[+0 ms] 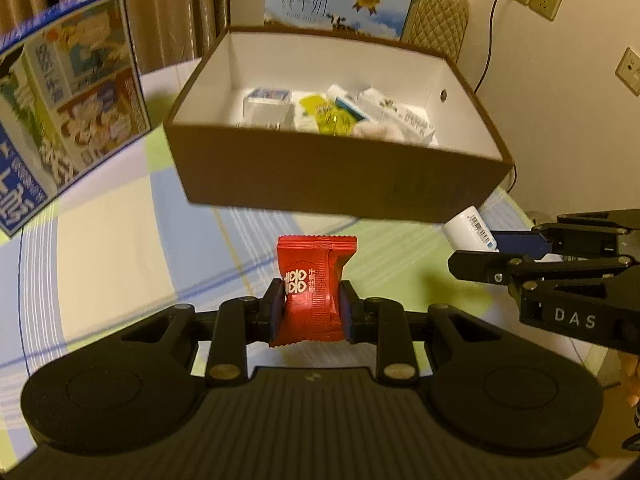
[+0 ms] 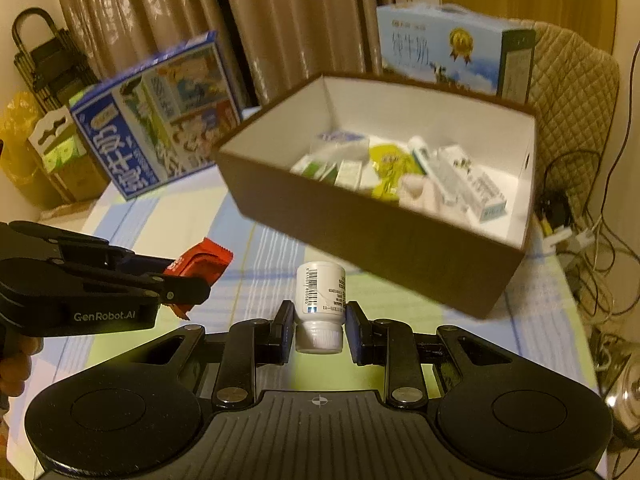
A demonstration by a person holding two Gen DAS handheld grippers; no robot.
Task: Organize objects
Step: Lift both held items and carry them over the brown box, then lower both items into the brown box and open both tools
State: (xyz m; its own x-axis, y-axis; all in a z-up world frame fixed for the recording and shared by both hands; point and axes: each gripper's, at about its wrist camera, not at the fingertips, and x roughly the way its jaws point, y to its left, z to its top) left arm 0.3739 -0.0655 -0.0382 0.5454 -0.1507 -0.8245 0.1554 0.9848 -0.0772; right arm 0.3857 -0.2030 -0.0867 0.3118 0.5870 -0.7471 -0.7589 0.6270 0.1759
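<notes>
Red sachet (image 1: 311, 292) is sitting pinched at mid-body in the left gripper (image 1: 311, 310), crinkly, light and likely soft, so gentle pressure suits. White bottle (image 2: 320, 308), rigid and probably slick, is being clamped by the right gripper (image 2: 319, 330). Brown box (image 1: 280, 184) is lying at twelve o'clock.

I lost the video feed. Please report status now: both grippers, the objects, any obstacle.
Left gripper shut on red candy packet. Right gripper shut on white bottle. Brown box ahead, open, partly filled. Path clear.
</notes>
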